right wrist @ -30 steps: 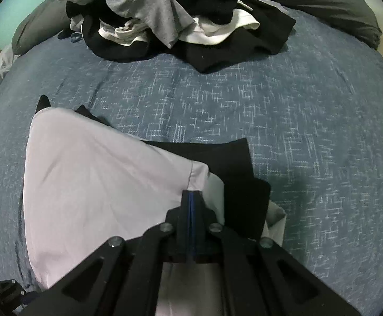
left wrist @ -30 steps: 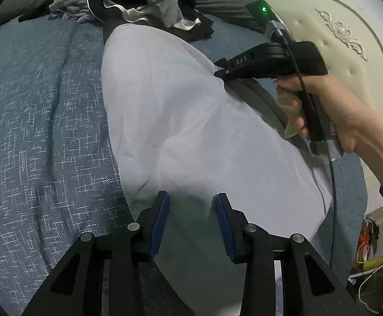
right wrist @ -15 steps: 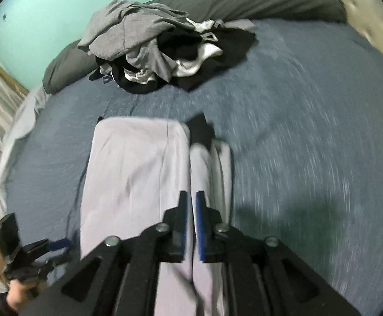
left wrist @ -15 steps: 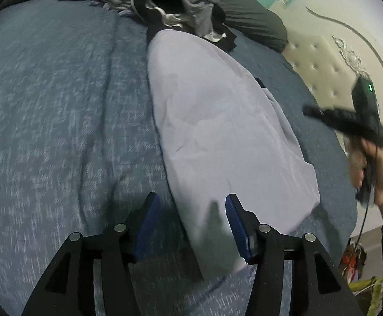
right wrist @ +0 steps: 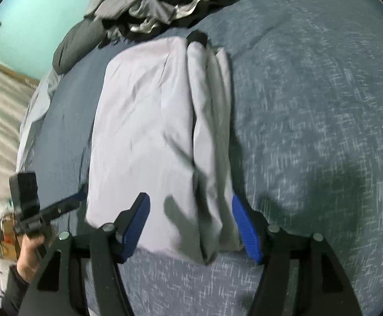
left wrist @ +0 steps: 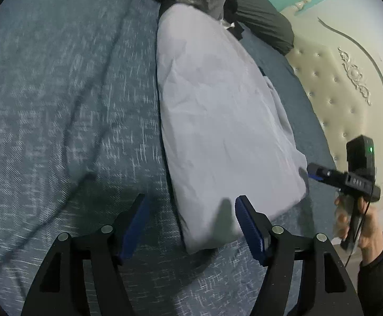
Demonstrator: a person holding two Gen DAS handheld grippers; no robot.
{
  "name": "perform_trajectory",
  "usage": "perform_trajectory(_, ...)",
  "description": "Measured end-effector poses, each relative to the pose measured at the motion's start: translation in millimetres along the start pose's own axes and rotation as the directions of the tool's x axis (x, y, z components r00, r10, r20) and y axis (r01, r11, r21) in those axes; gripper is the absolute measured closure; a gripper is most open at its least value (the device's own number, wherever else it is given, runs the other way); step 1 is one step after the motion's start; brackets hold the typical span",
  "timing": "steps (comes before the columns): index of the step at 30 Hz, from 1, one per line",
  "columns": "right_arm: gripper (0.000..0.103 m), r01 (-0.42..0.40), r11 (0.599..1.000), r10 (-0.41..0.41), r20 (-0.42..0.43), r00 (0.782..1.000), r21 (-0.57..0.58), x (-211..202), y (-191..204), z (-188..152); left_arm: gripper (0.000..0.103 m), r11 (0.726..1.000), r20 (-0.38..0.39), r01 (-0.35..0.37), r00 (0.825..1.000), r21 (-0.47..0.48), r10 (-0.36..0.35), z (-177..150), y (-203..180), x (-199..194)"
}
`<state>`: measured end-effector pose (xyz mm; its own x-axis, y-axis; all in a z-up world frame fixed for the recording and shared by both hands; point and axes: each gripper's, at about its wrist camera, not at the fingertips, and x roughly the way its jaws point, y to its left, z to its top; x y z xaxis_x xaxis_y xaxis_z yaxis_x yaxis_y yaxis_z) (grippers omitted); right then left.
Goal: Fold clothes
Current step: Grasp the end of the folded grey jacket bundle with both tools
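The left gripper [left wrist: 191, 226] is seen released, its jaws just widened over the near left corner of the pale folded garment [left wrist: 217, 121] laid lengthwise on the blue bedspread [left wrist: 59, 105]. The right gripper [right wrist: 191, 226] is likewise released, jaws just widened, astride the garment's folded right edge, nothing being pinched. A pile of 2-tone clothes [right wrist: 165, 8] is shown beyond.

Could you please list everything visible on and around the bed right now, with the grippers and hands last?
pale lilac garment: one, folded lengthwise, flat on the bed between both grippers
bedspread: one, blue-grey fleck, under everything
clothes pile: one heap, grey, black and white, beyond the garment's far end
pillow: one, dark grey, by the headboard
headboard: one, cream, tufted, on the right in the left wrist view
wall: turquoise, behind the bed
left gripper: black with blue pads, jaws just opened, nothing gripped
right gripper: the same, just opened, over the garment's near end
right hand: on its handle
left hand: on its handle
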<state>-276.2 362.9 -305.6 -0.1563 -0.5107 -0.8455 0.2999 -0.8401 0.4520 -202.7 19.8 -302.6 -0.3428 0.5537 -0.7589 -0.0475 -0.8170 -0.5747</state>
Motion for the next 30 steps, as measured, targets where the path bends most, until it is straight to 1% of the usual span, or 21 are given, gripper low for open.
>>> perform_trajectory(2, 0.032, -0.008, 1.0, 0.009, -0.007, 1.0, 0.013, 6, -4, -3, 0.032, 1.0, -0.008, 0.008, 1.0, -0.011, -0.008, -1, 0, 7)
perform_trajectory(5, 0.032, -0.022, 0.999, 0.023, -0.017, 1.0, 0.036, 15, -9, -8, 0.032, 0.998, -0.023, 0.049, 0.998, -0.031, -0.05, -3, -1, 18)
perform_trajectory(8, 0.032, -0.028, 0.999, 0.029, -0.023, 0.999, 0.045, 23, -14, -8, 0.032, 0.997, -0.029, 0.067, 0.997, -0.047, -0.068, -4, 0, 26)
perform_trajectory(13, 0.03, -0.038, 0.999, 0.039, -0.034, 0.999, 0.034, 31, -15, -5, 0.032, 0.994, -0.029, 0.092, 0.995, -0.055, -0.093, -2, -3, 35)
perform_trajectory(17, 0.03, -0.029, 0.999, 0.03, -0.038, 0.999, 0.02, 35, -15, -2, 0.033, 0.995, -0.026, 0.085, 0.996, -0.057, -0.087, 3, -6, 40)
perform_trajectory(20, 0.031, 0.015, 1.0, -0.015, -0.022, 1.0, -0.015, 35, -12, 0, 0.033, 0.996, -0.023, 0.081, 0.996, -0.047, -0.082, 6, -10, 41)
perform_trajectory(21, 0.031, 0.041, 0.999, -0.041, -0.01, 0.999, -0.024, 34, -11, 1, 0.034, 0.996, -0.026, 0.079, 0.996, -0.045, -0.08, 7, -11, 41)
perform_trajectory(26, 0.031, 0.033, 0.999, -0.034, -0.041, 0.999, -0.019, 40, -13, 1, 0.037, 0.998, -0.031, 0.065, 0.997, -0.023, -0.066, 7, -16, 40)
perform_trajectory(30, 0.031, 0.062, 0.998, -0.062, -0.024, 0.998, -0.017, 35, -12, 3, 0.039, 0.998, -0.031, 0.062, 0.998, -0.017, -0.062, 9, -21, 39)
